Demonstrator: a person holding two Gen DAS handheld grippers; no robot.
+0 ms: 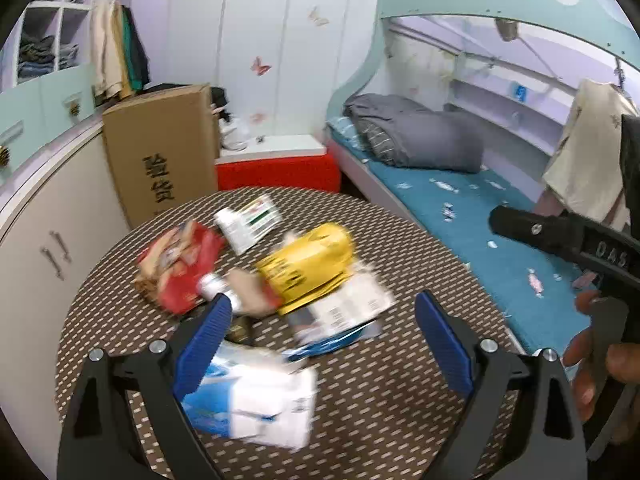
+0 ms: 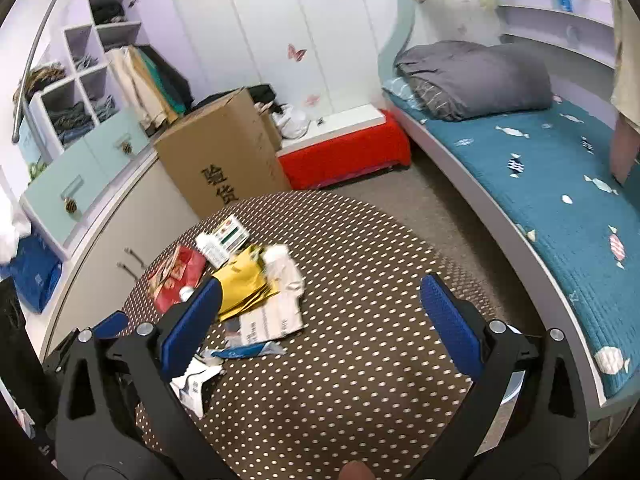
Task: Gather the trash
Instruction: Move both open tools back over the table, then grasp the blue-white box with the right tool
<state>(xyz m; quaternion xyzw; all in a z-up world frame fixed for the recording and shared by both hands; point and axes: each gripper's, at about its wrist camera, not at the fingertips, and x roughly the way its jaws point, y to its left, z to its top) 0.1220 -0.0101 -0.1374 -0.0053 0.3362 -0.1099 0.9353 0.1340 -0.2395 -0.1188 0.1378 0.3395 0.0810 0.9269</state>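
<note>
Left gripper spread wide, empty, over a blue-and-white wrapper. Right gripper also wide apart, holding nothing. Farther out on the dotted round table: yellow bag, red packet, white box. Beyond, cardboard carton.

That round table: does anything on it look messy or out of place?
Yes. Crumpled wrappers lie scattered over the table: a red packet, a yellow bag, a white-and-green box and torn white-and-blue packaging.
</note>
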